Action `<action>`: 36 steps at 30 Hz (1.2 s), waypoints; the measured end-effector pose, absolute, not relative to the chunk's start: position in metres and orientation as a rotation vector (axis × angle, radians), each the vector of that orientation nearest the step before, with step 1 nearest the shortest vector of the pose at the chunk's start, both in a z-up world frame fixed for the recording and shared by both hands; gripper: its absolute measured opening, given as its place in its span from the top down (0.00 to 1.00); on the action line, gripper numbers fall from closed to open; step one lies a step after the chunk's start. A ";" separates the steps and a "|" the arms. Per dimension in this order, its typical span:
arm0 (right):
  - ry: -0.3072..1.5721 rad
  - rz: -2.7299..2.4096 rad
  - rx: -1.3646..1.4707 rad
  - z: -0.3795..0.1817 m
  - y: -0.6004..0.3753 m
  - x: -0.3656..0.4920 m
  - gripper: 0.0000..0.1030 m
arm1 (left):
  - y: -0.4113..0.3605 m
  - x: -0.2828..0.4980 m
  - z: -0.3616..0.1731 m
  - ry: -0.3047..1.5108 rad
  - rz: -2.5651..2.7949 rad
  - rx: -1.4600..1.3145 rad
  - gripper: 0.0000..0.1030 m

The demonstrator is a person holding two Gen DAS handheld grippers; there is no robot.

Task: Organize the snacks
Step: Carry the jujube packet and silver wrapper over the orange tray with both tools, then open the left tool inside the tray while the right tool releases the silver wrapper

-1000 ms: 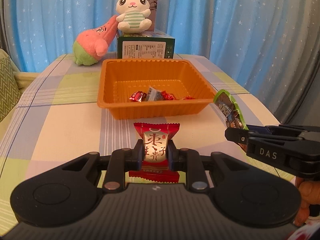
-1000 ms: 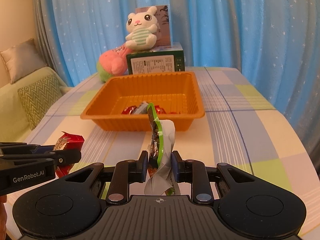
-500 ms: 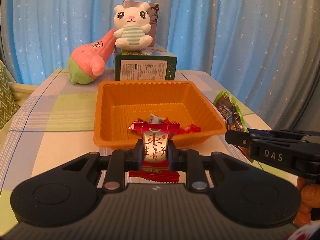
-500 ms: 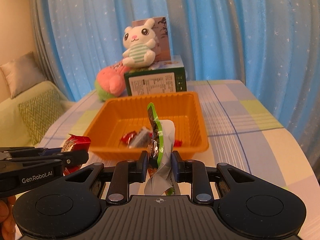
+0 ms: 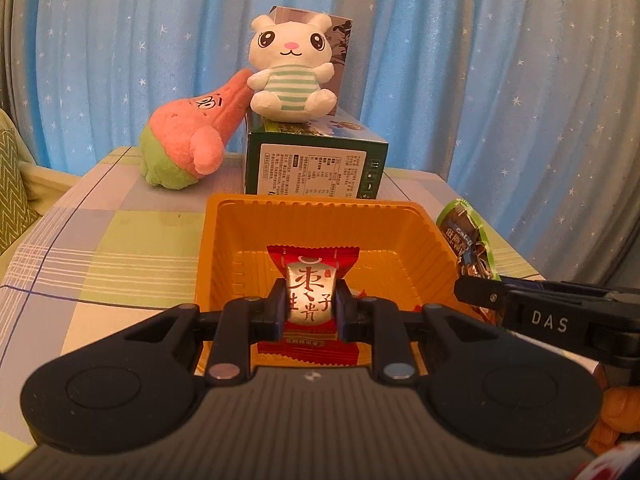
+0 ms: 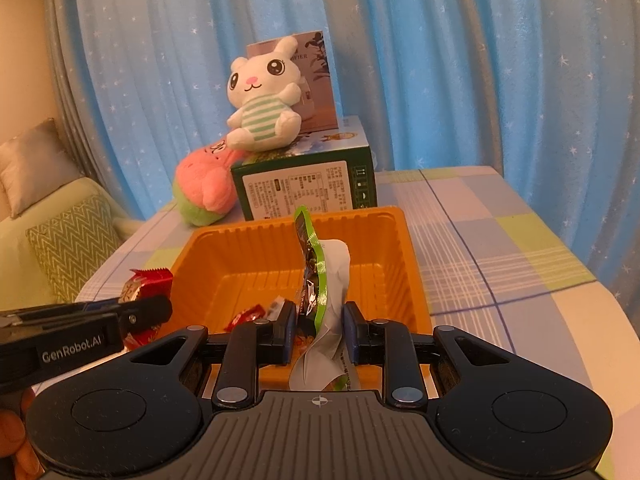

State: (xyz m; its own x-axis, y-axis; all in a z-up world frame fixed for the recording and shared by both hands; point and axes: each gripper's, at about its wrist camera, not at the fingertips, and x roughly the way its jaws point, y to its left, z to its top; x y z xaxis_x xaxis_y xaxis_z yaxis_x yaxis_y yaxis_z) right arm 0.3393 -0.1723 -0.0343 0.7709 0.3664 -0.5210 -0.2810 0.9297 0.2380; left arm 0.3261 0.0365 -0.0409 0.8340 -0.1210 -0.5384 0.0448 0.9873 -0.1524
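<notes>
Left gripper was clamped on a red candy packet, held upright over the near end of the orange tray. Right gripper was clamped on a green-and-silver snack pouch, held edge-on and upright, also over the tray's near end.

Tray sat on the checked tablecloth. Inside: a few small wrapped candies at the near end, red ones plus a silvery one; the rest of the floor was bare.

View differences: in the left wrist view the red packet and gripper body blocked the tray's near floor, so only a sliver of red wrapper showed beside the finger. The right wrist view showed those candies more clearly. Each view caught the other gripper from the side: right one with the pouch at the right edge of the left view, left one with the packet's crimped top at the left edge of the right view. Sofa with zigzag cushion showed fully only in the right view.

Behind the tray: green box just beyond the far rim, white striped plush sitting on it, a second box behind the plush, pink-and-green plush leaning against the green box on the left. Blue starred curtain at the back.
</notes>
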 end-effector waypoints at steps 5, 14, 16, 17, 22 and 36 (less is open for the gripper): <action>0.594 0.351 0.147 -0.035 -0.167 0.359 0.76 | 0.044 0.339 -0.046 0.587 -0.077 -0.135 0.80; 0.618 0.332 0.140 -0.044 -0.162 0.388 0.76 | 0.053 0.355 -0.053 0.599 -0.059 -0.134 0.80; 0.623 0.329 0.133 -0.047 -0.162 0.391 0.76 | 0.054 0.359 -0.055 0.603 -0.056 -0.133 0.80; 0.626 0.327 0.132 -0.048 -0.163 0.393 0.76 | 0.054 0.361 -0.056 0.604 -0.056 -0.133 0.80; 0.634 0.315 0.139 -0.052 -0.167 0.400 0.76 | 0.054 0.368 -0.059 0.610 -0.059 -0.129 0.80; 0.655 0.297 0.152 -0.060 -0.178 0.410 0.76 | 0.057 0.383 -0.069 0.630 -0.028 -0.121 0.74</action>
